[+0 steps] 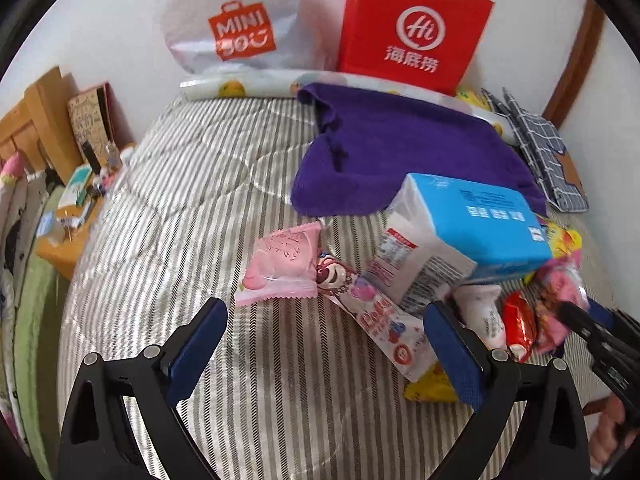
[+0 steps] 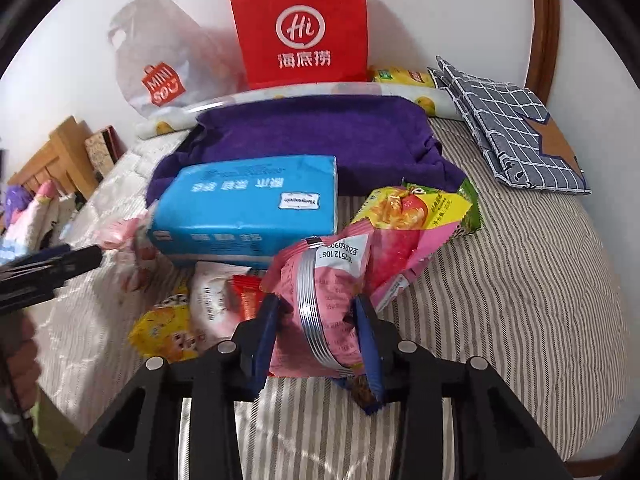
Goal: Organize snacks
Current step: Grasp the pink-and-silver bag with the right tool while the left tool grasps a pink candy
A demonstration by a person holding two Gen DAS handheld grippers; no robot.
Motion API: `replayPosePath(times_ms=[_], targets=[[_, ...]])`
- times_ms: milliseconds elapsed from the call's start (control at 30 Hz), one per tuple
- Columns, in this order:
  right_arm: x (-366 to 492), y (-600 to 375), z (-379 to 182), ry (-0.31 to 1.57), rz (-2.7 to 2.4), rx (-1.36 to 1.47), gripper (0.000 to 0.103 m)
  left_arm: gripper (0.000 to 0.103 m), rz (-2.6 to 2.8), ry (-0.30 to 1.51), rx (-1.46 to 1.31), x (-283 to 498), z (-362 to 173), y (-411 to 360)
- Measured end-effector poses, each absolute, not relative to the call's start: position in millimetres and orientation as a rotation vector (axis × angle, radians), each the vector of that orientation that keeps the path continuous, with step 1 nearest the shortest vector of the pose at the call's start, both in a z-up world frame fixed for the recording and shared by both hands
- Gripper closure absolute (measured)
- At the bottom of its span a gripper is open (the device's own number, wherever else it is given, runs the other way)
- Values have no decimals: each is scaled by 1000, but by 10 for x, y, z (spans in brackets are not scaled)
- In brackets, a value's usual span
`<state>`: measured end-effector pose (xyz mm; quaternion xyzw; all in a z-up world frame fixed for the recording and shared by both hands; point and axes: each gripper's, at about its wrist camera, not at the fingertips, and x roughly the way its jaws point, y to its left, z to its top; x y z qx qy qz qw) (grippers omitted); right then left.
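Left wrist view: the left gripper (image 1: 326,344) hangs with jaws apart over the striped bed (image 1: 180,240), nothing between them. A long wrapper (image 1: 380,320) and a pink packet (image 1: 280,264) lie just ahead, beside a blue tissue pack (image 1: 480,224).

Right wrist view: the right gripper (image 2: 316,336) is clamped on a pink snack bag (image 2: 320,304) at the heap's near edge, in front of the tissue pack (image 2: 248,212).

My blue-padded right gripper (image 2: 316,332) pinched a pink snack packet (image 2: 324,280); the bedcover (image 2: 500,300) was grey-and-white striped, the towel (image 2: 320,136) purple, the paper bag (image 2: 300,28) red.
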<state>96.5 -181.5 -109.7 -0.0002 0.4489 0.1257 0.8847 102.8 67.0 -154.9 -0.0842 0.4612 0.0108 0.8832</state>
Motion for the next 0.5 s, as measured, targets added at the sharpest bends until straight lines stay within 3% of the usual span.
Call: replayPosePath(times_ms=[100, 267, 500], targets=[[908, -1854, -1031, 925, 254, 0, 67, 15, 26, 985, -229, 1092, -1627, 759], [818, -1950, -941, 911, 243, 16, 67, 23, 19, 1002, -301, 1154, -1733, 897], [816, -2089, -857, 894, 225, 32, 67, 24, 12, 1049, -289, 1291, -1824, 847]])
